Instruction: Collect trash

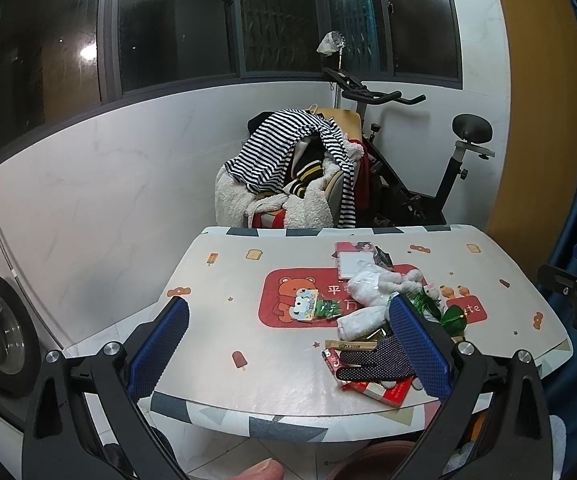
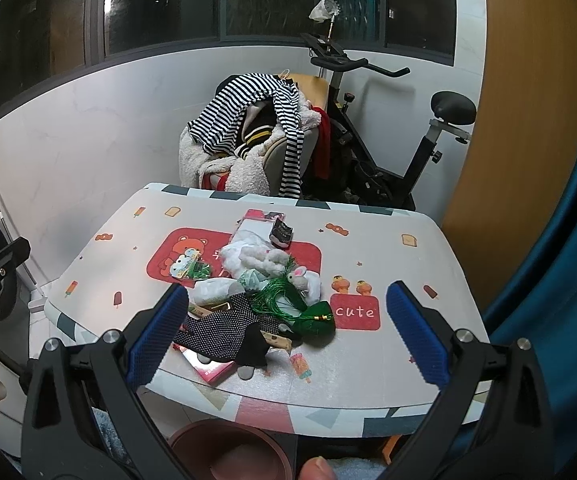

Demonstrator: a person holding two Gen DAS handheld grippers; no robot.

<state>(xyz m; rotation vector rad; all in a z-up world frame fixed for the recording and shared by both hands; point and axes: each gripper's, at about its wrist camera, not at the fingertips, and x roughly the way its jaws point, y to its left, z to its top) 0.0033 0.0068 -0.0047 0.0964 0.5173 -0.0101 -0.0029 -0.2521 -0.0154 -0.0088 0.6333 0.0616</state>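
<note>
The trash pile (image 2: pixel 256 292) sits mid-table, toward the near edge: a dotted black glove (image 2: pixel 224 328), green tassel cord (image 2: pixel 312 316), white plush bits, a red packet poking out underneath. The table (image 2: pixel 408 280) has a cartoon cover (bear print, "cute" label), and behind it there's a chair heaped with striped clothes (image 2: pixel 244 108) and an exercise bike (image 2: pixel 420 148) against a white wall under dark windows. The left view catches a washing machine drum (image 1: pixel 0 332) at the left edge; the right view shows a brown bin (image 2: pixel 232 452) under the table's near edge. The left gripper (image 1: pixel 288 344) and the right gripper (image 2: pixel 288 328) both hover above the near edge, jaws spread wide, holding nothing.
</note>
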